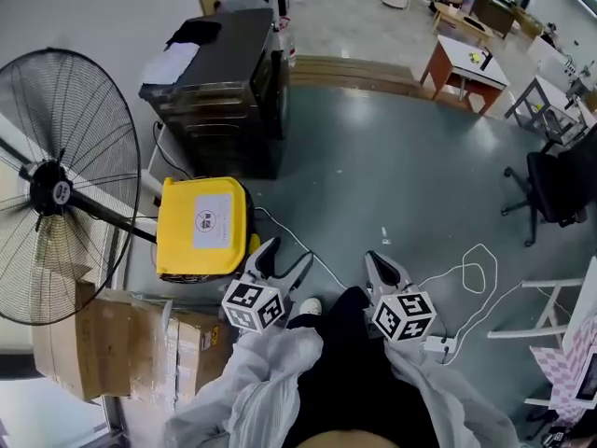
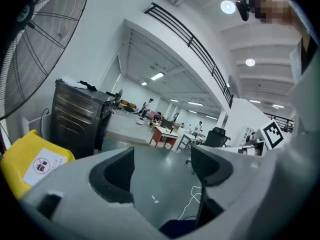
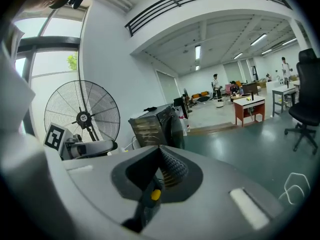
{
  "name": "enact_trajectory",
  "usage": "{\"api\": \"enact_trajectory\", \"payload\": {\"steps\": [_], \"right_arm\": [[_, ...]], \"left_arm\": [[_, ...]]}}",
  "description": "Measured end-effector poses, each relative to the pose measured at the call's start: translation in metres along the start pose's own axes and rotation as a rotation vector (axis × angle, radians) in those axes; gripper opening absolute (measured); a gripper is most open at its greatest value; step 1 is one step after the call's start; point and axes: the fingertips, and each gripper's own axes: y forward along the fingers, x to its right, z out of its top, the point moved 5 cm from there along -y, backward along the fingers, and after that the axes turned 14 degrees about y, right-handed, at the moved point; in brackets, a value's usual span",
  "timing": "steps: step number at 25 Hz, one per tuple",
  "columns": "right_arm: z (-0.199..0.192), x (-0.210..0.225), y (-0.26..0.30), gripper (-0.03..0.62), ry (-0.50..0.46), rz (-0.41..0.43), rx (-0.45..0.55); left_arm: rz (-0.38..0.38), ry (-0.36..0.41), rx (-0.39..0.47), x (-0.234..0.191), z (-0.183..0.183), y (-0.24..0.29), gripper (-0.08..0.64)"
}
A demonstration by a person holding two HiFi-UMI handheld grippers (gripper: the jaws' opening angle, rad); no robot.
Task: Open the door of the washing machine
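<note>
The washing machine (image 1: 224,82) is a dark grey box at the far side of the floor, well ahead of both grippers. It also shows in the left gripper view (image 2: 80,119) and the right gripper view (image 3: 155,126). Its round door (image 3: 176,129) on the front looks closed. Some dark and white cloth lies on top. My left gripper (image 1: 283,258) is held low over the floor, open, with only floor between its fingers (image 2: 120,176). My right gripper (image 1: 382,267) hangs beside it, its jaws shut to a point (image 3: 162,156) on nothing.
A yellow bin (image 1: 203,227) stands between me and the washing machine. A big floor fan (image 1: 56,189) and cardboard boxes (image 1: 121,343) fill the left. A white cable (image 1: 466,278) trails on the floor at right, near an office chair (image 1: 555,189) and a table (image 1: 466,63).
</note>
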Motion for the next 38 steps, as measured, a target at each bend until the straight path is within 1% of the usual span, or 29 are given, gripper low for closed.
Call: {"api": "enact_trajectory", "payload": {"steps": [4, 7, 10, 13, 19, 22, 24, 26, 30, 33, 38], "right_arm": [[0.004, 0.011, 0.021, 0.011, 0.017, -0.002, -0.031], [0.014, 0.021, 0.045, 0.011, 0.026, 0.009, -0.043], [0.032, 0.031, 0.079, 0.011, 0.025, 0.034, -0.056], [0.059, 0.048, 0.113, 0.011, 0.022, 0.05, -0.059], [0.131, 0.1, 0.187, 0.011, 0.011, 0.06, -0.061], [0.172, 0.12, 0.223, 0.011, 0.001, 0.094, -0.054], [0.192, 0.129, 0.243, 0.011, -0.028, 0.126, -0.05], [0.203, 0.141, 0.264, 0.011, -0.044, 0.138, -0.058], [0.215, 0.162, 0.296, 0.011, 0.003, 0.146, -0.097], [0.221, 0.168, 0.313, 0.011, 0.01, 0.158, -0.127], [0.234, 0.184, 0.358, 0.011, 0.02, 0.164, -0.152]], "left_arm": [[0.003, -0.007, -0.05, -0.009, -0.007, 0.018, 0.345], [0.003, 0.006, -0.052, -0.02, -0.002, 0.04, 0.346], [0.019, 0.009, -0.05, -0.042, 0.009, 0.071, 0.346], [0.033, 0.008, -0.046, -0.062, 0.022, 0.11, 0.345], [0.058, 0.003, -0.023, -0.103, 0.059, 0.204, 0.345], [0.087, 0.016, 0.004, -0.12, 0.082, 0.247, 0.345], [0.108, 0.018, 0.022, -0.129, 0.09, 0.269, 0.346], [0.13, 0.001, 0.022, -0.138, 0.088, 0.286, 0.345], [0.16, -0.043, -0.012, -0.153, 0.078, 0.31, 0.346], [0.193, -0.067, -0.046, -0.169, 0.073, 0.323, 0.346], [0.237, -0.063, -0.07, -0.21, 0.074, 0.363, 0.345]]}}
